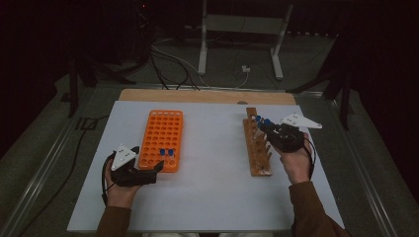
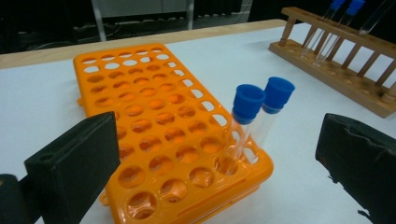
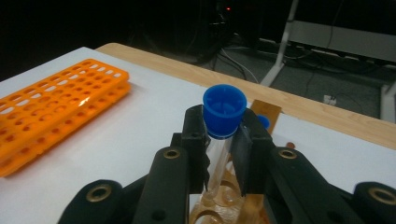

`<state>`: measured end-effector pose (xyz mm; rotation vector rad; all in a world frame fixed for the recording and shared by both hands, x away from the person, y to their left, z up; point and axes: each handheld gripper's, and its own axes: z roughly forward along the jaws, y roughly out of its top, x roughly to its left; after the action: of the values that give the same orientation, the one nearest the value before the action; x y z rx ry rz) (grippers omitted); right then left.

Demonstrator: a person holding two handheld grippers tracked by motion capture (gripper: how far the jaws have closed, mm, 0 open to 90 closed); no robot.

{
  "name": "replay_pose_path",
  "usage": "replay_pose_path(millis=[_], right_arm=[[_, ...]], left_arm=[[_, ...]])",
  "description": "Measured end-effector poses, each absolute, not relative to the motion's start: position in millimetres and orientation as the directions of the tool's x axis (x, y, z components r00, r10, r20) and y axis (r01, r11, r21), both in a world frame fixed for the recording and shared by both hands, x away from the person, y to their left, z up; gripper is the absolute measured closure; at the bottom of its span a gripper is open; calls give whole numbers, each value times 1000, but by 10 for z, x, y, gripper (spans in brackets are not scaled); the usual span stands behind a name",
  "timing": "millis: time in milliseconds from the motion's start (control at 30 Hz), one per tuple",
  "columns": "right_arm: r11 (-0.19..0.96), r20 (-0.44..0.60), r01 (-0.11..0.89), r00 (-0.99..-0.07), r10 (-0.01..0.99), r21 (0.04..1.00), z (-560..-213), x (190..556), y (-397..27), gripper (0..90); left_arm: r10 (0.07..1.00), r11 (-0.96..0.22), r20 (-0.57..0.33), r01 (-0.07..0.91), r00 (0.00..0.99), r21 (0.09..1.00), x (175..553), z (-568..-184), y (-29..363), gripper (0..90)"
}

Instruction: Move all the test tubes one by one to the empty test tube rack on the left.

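You are moving clear glass tubes with blue caps from the brown wooden rack (image 1: pixel 258 144) to the orange plastic rack full of round holes (image 1: pixel 161 138), and the orange rack is the landmark here. Two blue-capped tubes (image 2: pixel 254 122) already stand in it, side by side in the holes at its near right corner, so that much of the job looks done. Your left gripper (image 1: pixel 157 169) waits just beside that same near corner, jaws wide apart and holding nothing. Your right gripper (image 3: pixel 223 142) is well off to the right of the orange rack, over the far end of the wooden rack. Its jaws are squeezed on one more blue-capped tube (image 3: pixel 223 122), gripping the glass just under the cap. The bottom of that tube seems to be still in or just above its hole, though that part is hard to see. About two other capped tubes (image 2: pixel 337 21) stay in the wooden rack. So I think you are near the middle: this tube must come across to the orange rack, then the rest. Plenty of orange holes are free.
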<state>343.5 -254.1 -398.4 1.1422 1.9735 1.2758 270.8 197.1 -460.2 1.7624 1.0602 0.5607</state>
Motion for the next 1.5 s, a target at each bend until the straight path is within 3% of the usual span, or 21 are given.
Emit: replay_pose_path(millis=[433, 1067, 1300, 1500], right_arm=[[237, 43, 388, -591, 805, 891, -4057, 3421, -2295, 761], [285, 69, 377, -699, 712, 881, -4071, 3322, -1853, 761], [293, 80, 374, -725, 684, 880, -4073, 3273, -1737, 760], [300, 81, 366, -742, 666, 881, -4066, 3238, -1660, 761]], left_arm=[[818, -175, -69, 360, 572, 916, 2667, -4418, 1791, 7], [721, -227, -43, 295, 692, 928, 2759, -4193, 1165, 51], [691, -258, -44, 303, 721, 917, 2827, -4246, 928, 91], [675, -275, -53, 318, 736, 907, 2930, -4327, 790, 182]])
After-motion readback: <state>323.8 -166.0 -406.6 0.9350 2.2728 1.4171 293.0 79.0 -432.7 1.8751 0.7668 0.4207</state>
